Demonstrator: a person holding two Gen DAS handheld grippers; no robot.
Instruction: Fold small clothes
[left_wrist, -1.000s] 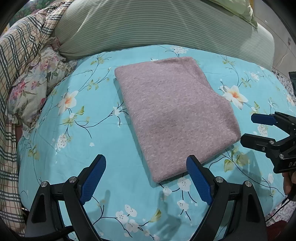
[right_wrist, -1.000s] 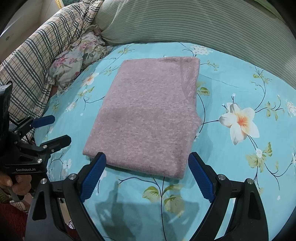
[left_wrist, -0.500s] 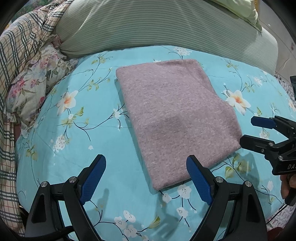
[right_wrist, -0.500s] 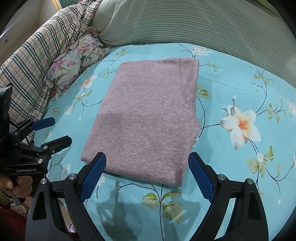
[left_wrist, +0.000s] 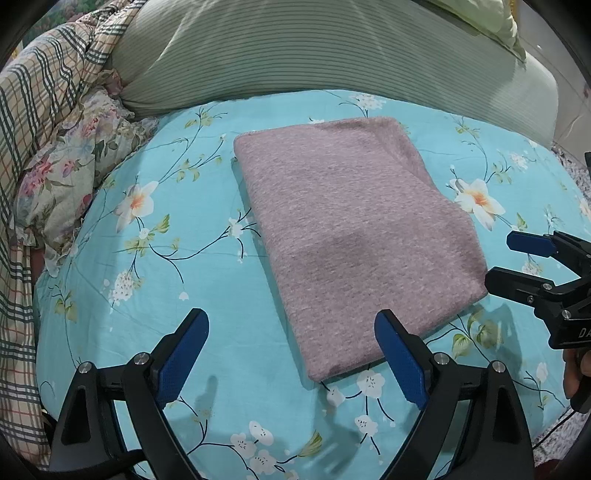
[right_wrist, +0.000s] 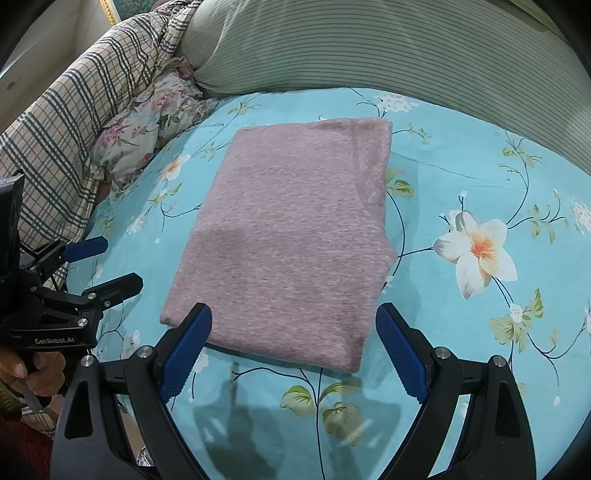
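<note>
A mauve knit garment (left_wrist: 354, 229) lies folded into a flat rectangle on the turquoise flowered bedsheet (left_wrist: 155, 280); it also shows in the right wrist view (right_wrist: 295, 236). My left gripper (left_wrist: 291, 354) is open and empty, hovering over the sheet just short of the garment's near left corner. My right gripper (right_wrist: 293, 347) is open and empty above the garment's near edge. Each gripper shows in the other's view, the right one (left_wrist: 517, 258) at the garment's right corner and the left one (right_wrist: 107, 266) left of it.
A green striped pillow (left_wrist: 314, 51) lies behind the garment. A plaid blanket (left_wrist: 40, 103) and a floral ruffled cloth (left_wrist: 70, 173) are bunched at the left. The bed's edge drops off at the near right (left_wrist: 554, 435).
Both grippers have drawn back slightly toward me and lifted a little, still open. The folded garment has not moved.
</note>
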